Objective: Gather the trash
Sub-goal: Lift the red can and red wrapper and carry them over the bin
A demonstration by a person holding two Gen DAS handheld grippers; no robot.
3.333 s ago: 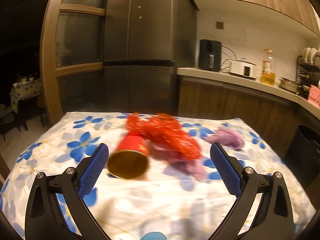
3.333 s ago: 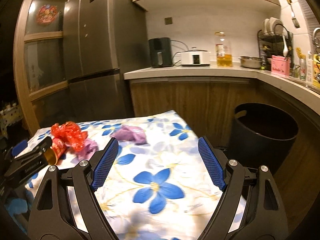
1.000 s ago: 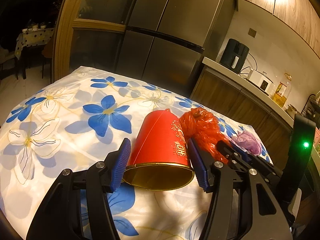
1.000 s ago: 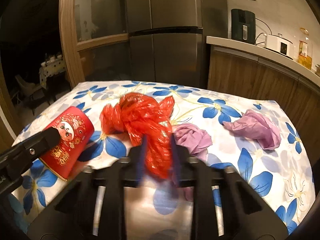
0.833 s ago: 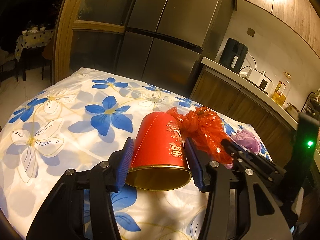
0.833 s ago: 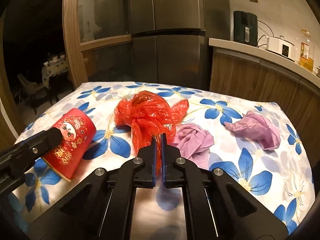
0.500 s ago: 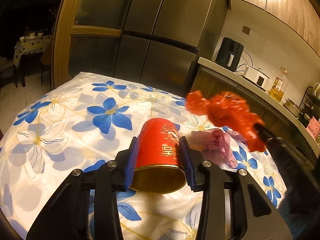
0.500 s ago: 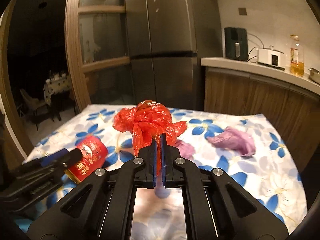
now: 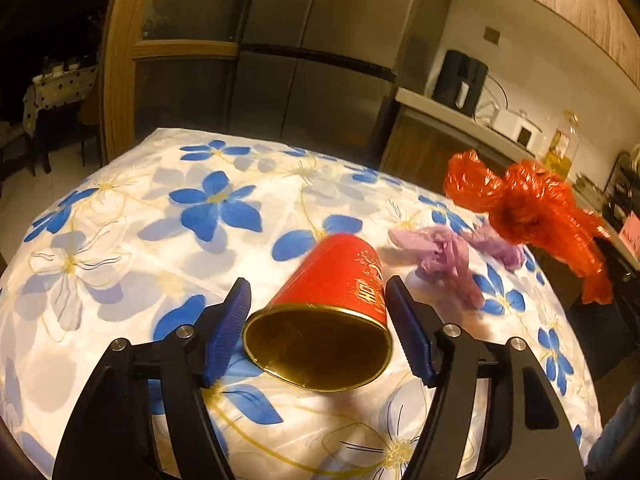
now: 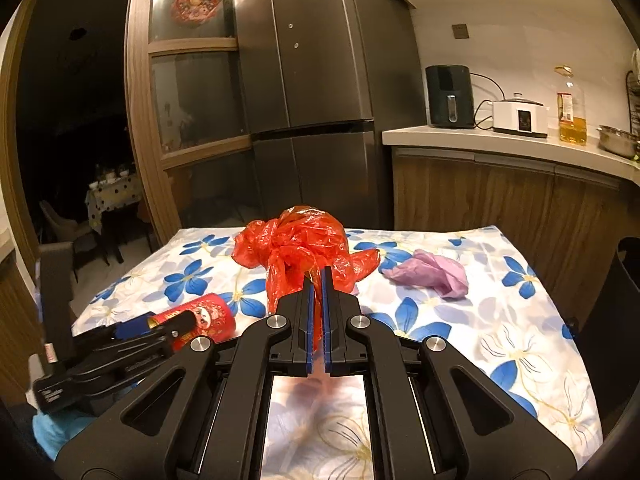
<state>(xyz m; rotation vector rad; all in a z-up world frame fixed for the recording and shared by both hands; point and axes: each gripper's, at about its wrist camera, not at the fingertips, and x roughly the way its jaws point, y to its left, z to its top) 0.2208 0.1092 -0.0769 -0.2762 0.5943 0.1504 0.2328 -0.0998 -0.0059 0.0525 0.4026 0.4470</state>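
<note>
A red paper cup (image 9: 340,280) with a gold inside lies on its side on the flowered tablecloth (image 9: 160,216). My left gripper (image 9: 318,304) is shut on the cup, one blue pad on each side of its rim. It also shows in the right wrist view (image 10: 200,318). My right gripper (image 10: 317,280) is shut on a crumpled red plastic bag (image 10: 298,246) and holds it above the table. The bag hangs in the air at the right of the left wrist view (image 9: 528,208). Crumpled purple bags (image 9: 448,256) lie on the cloth; one shows in the right wrist view (image 10: 430,272).
A dark bin (image 10: 616,320) stands at the table's right side. A fridge (image 10: 316,80) and a wooden counter (image 10: 520,148) with appliances stand behind the table. A doorway to a dark room (image 10: 72,140) is at left.
My right gripper closed on the red bag and lifted it off the table, up and to the right. My left gripper closed on the red cup and holds it.
</note>
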